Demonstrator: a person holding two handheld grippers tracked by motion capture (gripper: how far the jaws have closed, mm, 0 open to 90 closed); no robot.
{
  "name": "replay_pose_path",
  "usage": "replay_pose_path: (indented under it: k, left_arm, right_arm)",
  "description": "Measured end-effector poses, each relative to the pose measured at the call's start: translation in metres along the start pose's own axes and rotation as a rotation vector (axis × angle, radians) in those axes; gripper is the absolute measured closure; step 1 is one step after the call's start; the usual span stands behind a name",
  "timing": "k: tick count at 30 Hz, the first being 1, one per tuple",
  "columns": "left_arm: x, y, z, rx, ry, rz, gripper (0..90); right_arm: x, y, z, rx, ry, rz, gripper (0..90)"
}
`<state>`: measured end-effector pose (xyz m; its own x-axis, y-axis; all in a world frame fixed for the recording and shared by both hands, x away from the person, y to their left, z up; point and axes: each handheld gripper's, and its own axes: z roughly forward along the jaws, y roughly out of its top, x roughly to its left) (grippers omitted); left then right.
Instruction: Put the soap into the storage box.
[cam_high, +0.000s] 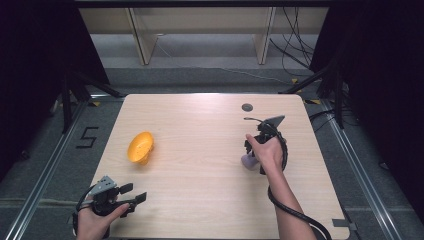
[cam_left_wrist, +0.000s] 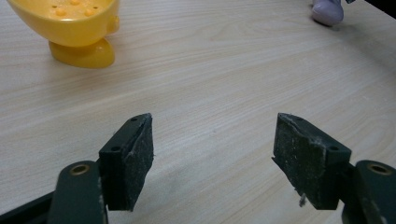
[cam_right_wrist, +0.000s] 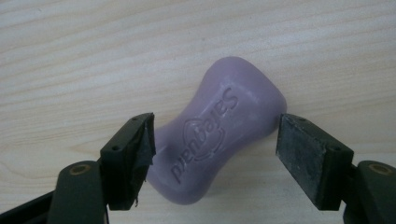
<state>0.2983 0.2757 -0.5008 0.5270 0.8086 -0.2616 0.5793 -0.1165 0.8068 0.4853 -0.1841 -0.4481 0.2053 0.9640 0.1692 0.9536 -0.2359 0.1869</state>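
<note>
Pale wooden surface (cam_high: 200, 165), rounded corners, standing on grey floor with dark curtains to either side and a low wooden shelf frame beyond the far edge. Item: lilac soap bar (cam_right_wrist: 219, 133), waisted shape with embossed lettering, lying flat on the right half of the surface, well inside the right edge. Right gripper (cam_right_wrist: 212, 154) points down over it, jaws apart and straddling the bar; the left pad sits against or just beside one end, the right pad stands just clear, so no clamp. Item: yellow footed soap dish (cam_high: 140, 147), tipped on its side on the left half, well apart from the soap, bare wood between them. Item: small dark round mark (cam_high: 247, 107) near the far edge. Left gripper (cam_high: 132, 194) rests at the near left corner, jaws wide apart with nothing between them, open wood ahead of it.
</note>
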Motion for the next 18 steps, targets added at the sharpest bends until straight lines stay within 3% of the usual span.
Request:
replay_pose_path:
  k: [1,2,3,4,6,7,8,9,10,13,14,15,16,18]
  left_arm:
    - [-0.001,0.0,-0.001,0.006,0.013,0.001,28.3]
    - [-0.001,0.0,-0.001,0.005,0.013,0.002,28.3]
    - [-0.001,0.0,-0.001,0.006,0.012,0.002,28.4]
    - [0.0,0.0,0.0,0.002,0.0,-0.005,28.4]
    - [-0.001,0.0,0.0,0.0,0.004,-0.009,28.4]
    - [-0.001,0.0,0.0,0.005,0.009,-0.007,28.4]
    - [-0.001,0.0,-0.001,0.008,0.012,-0.002,28.4]
    - [-0.001,0.0,-0.001,0.008,0.012,-0.002,28.4]
    - [0.0,0.0,0.0,0.002,0.0,-0.007,28.4]
    - [0.0,0.0,0.0,0.005,-0.002,0.002,28.4]
    - [0.0,0.0,0.0,0.008,-0.001,-0.002,28.4]
    - [0.0,0.0,0.0,0.005,0.002,-0.008,28.4]
    - [0.0,0.0,0.0,0.006,0.0,-0.006,28.4]
    - [0.0,0.0,0.0,0.007,0.001,-0.003,28.4]
  right_arm:
    - [0.0,0.001,0.001,0.001,-0.001,0.013,29.0]
    - [-0.004,0.001,0.001,-0.009,-0.008,-0.047,29.0]
    - [-0.003,0.001,0.001,-0.006,-0.015,-0.043,29.0]
    - [0.001,0.001,0.002,0.005,-0.009,0.014,28.6]
    - [0.001,0.001,0.003,0.002,-0.011,0.022,28.5]
    - [-0.002,0.003,0.004,0.007,-0.032,-0.023,28.5]
    - [0.001,0.002,0.006,0.015,-0.021,0.025,27.9]
    - [0.002,0.002,0.007,0.009,-0.025,0.029,27.2]
    - [-0.002,0.002,0.007,0.019,-0.032,-0.019,26.3]
    - [-0.003,0.002,0.008,0.011,-0.038,-0.04,26.0]
    - [0.002,0.002,0.008,0.022,-0.032,0.021,26.0]
    - [0.002,0.003,0.008,0.015,-0.031,0.033,25.9]
    - [-0.001,0.003,0.009,0.003,-0.037,-0.006,25.6]
    - [0.0,0.005,0.011,0.011,-0.041,0.026,23.7]
